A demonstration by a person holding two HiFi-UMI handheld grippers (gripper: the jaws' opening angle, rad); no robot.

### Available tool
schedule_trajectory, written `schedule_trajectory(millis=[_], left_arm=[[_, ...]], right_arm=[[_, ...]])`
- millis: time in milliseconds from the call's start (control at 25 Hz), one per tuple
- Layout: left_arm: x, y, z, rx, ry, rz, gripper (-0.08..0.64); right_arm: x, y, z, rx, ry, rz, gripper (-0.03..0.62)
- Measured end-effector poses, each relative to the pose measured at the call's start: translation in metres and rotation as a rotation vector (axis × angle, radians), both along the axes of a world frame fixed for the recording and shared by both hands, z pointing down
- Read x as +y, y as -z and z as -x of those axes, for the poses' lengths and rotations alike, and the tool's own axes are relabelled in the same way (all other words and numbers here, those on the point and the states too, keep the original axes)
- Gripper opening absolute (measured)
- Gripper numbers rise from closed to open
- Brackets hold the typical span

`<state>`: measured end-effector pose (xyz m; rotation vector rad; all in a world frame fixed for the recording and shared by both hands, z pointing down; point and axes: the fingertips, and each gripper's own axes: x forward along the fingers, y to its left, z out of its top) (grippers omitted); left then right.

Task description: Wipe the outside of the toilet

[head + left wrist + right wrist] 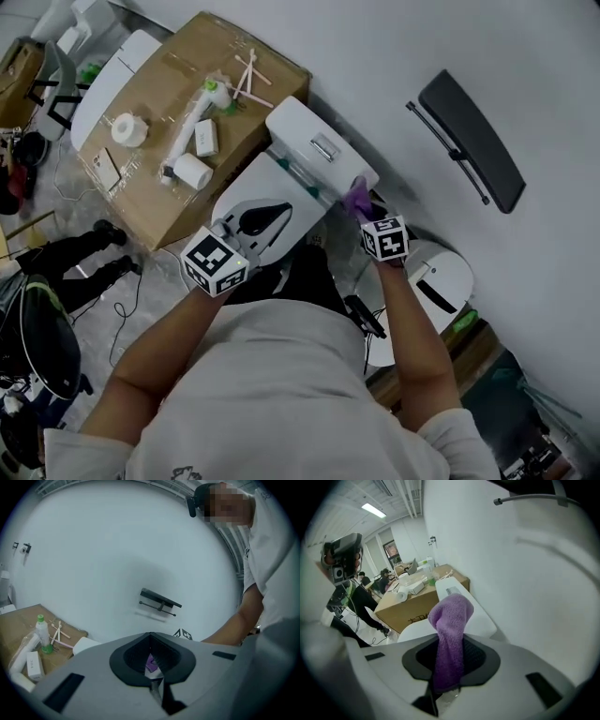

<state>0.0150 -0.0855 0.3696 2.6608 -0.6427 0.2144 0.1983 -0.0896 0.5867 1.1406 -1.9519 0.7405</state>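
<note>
**A:** Where do things stand with the toilet [272, 178]?

**B:** The right gripper [449, 663] has its fingers clenched on a purple cloth [450, 620], which pokes out past the tips as a bunched wad. It hangs at the right end of the tank [314, 141], close to the wall [422, 56]. The left gripper [151, 641] is over the seat [246, 194], fingers closed tip to tip and grasping nothing. The purple glimpsed through the slit below its tips looks like that same cloth farther off.

**A:** What could go wrong from here?

**B:** As I judge it, the grip is narrow. A sideways rub could drag the cloth out of the fingers, or fold the wad over so that hard plastic scrapes the ceramic. A small wad also covers little, so patches may be missed. The tank sits tight to the wall, so the right gripper could knock against the wall when it goes round the back. The left one, low over the seat, may bump it.

**A:** And what can't you make out?

**B:** Whether the cloth touches the tank; no view settles it. The bowl's lower outside and base are hidden under the person's torso [281, 394] and arms. In the right gripper view the cloth covers part of the tank. A white rounded thing [441, 277] by the right forearm is too unclear to name.
</note>
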Motion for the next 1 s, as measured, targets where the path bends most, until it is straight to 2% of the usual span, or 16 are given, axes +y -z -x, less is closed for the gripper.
schedule_trajectory(millis=[200, 400, 600, 1000], left_arm=[[0.004, -0.031, 0.011, 0.003, -0.054, 0.013, 0.006], [0.002, -0.070, 0.021, -0.034, -0.102, 0.026, 0.006], [-0.001, -0.096, 0.019, -0.058, -0.089, 0.008, 0.006], [0.001, -0.132, -0.027, -0.077, -0.109, -0.063, 0.006]], right_arm=[[0.014, -0.021, 0.013, -0.019, -0.119, -0.027, 0.095], [0.031, -0.039, 0.027, -0.058, -0.218, -0.052, 0.095], [0.041, -0.047, 0.033, -0.085, -0.257, -0.106, 0.095], [0.071, -0.060, 0.032, -0.141, -0.290, -0.226, 0.095]])
